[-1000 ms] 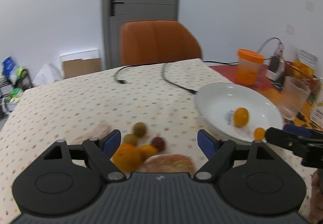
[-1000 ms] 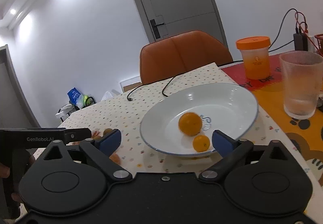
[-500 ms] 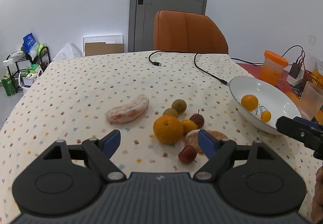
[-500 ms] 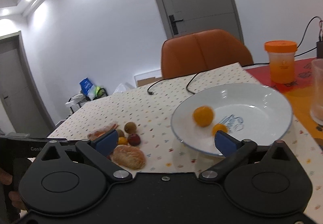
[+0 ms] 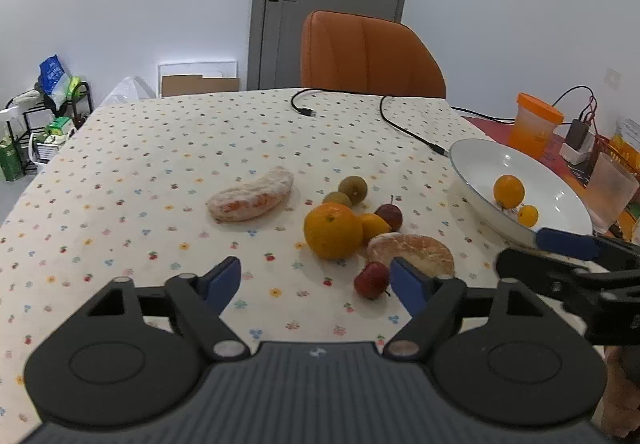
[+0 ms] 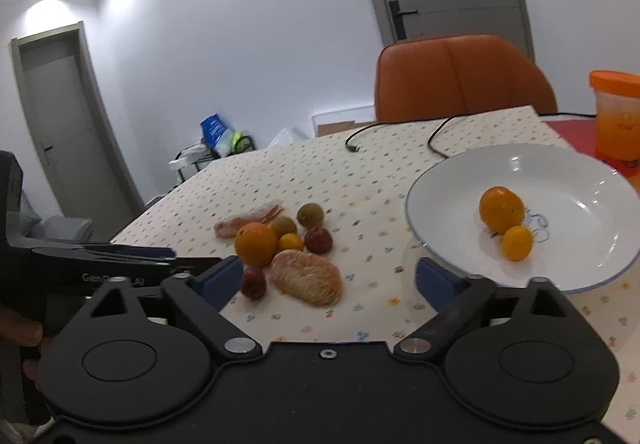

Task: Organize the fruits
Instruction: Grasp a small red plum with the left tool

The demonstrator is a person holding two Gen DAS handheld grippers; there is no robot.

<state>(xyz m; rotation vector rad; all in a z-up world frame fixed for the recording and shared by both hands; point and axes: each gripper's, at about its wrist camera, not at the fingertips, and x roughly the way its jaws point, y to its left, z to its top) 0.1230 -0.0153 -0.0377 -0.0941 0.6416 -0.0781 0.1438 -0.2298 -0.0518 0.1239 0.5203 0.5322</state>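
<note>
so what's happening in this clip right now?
A person holds a two-finger tool in each hand and is sorting fruit on a dotted tablecloth. Both the left tool and right tool are open and empty. Two oranges sit in the white plate. A large orange, peeled citrus pieces, small red fruits and green-brown ones lie on the cloth.

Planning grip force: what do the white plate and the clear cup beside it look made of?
The round white plate with a thin blue rim looks like glazed ceramic: glossy, with light reflections. The clear frosted cup is translucent and cloudy, probably plastic, possibly glass.
</note>
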